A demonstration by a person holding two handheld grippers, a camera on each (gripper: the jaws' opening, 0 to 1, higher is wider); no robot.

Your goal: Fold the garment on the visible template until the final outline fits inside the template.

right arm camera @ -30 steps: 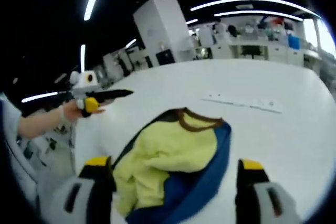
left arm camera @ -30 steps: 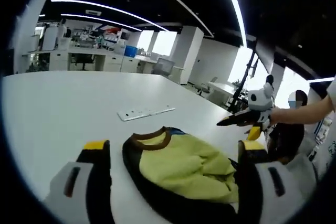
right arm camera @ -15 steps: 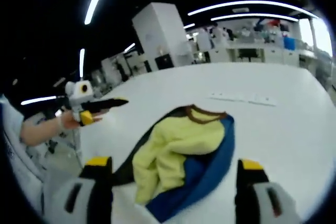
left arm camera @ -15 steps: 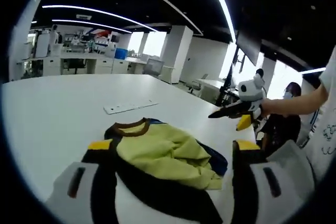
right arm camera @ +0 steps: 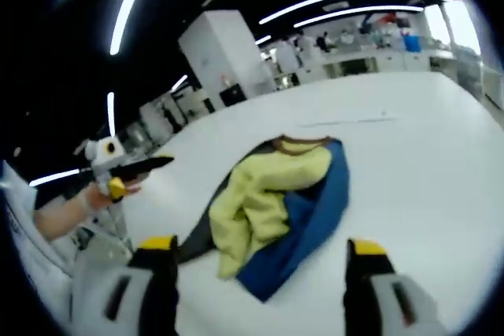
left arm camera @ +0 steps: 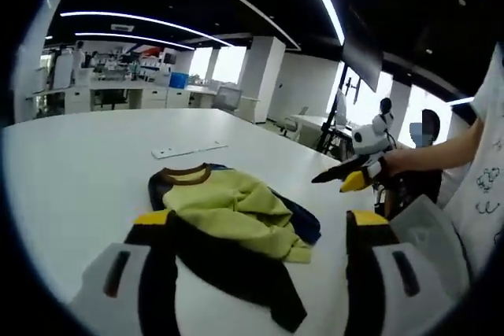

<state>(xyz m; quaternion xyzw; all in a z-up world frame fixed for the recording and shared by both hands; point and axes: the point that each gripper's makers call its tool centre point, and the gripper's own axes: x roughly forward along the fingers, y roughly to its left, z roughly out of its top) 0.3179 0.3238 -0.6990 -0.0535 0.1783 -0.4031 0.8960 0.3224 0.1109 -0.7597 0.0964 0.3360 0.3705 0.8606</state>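
Both jaws of our left gripper (left arm camera: 256, 230) stand wide apart and hold nothing; in the left gripper view they rise at the near edge, with yellow tips. Our right gripper (right arm camera: 261, 256) is the same in its own view: jaws apart, nothing between them.

Just beyond the jaws the garment (left arm camera: 228, 222) lies on the white table (left arm camera: 71, 163), crumpled and not flat. In the left gripper view its near part is dark and reaches between the two jaws, its middle is a yellow bunched heap, and a bit of blue shows at its right side. The brown collar (left arm camera: 183, 171) is at the far end. In the right gripper view the garment (right arm camera: 272, 210) looks yellow on the left and blue on the right, with a dark part running to the near left, and the collar (right arm camera: 300, 144) is again on the far side.

Beyond the collar a thin flat white strip (left arm camera: 187, 149) lies on the table, apart from the garment. We cannot tell what it is.

At the right of the left gripper view we see our right gripper (left arm camera: 346, 175) held in a hand (left arm camera: 402, 162) over the table edge. At the left of the right gripper view the left gripper (right arm camera: 134, 169) is held the same way.

Far behind is an open office with desks and white columns (left arm camera: 254, 84).
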